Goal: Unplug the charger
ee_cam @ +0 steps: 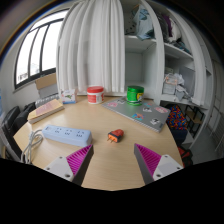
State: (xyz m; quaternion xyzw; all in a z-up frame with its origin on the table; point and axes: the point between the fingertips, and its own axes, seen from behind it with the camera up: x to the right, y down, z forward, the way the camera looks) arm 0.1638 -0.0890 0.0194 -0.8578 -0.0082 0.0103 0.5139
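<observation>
Gripper view: the gripper (111, 160) hangs over the near edge of a pale wooden worktop (110, 155), its jaws spread wide with nothing between them — only bare wood shows in the gap. The purple pads (74, 158) face each other across that gap.

Ahead of the left finger and a little to its side lies a white power strip (66, 132), flat on the worktop, with a white cable (30, 145) trailing off its near end toward the worktop's edge. Whether a charger sits in one of its sockets cannot be told. The strip is apart from both fingers.

Just beyond the fingers, near the middle of the worktop, rests a small orange-red object (115, 135) — too small to say what it is.

Further back stand a red-lidded jar (95, 94) and a green cup (134, 94), apart from one another. A grey book (142, 113) lies flat in front of the cup, and a flat box (46, 110) lies toward the left side of the worktop.

Behind the worktop hangs a white curtain (90, 45) beside a window (38, 45). White shelves (165, 55) with assorted items fill the right side.
</observation>
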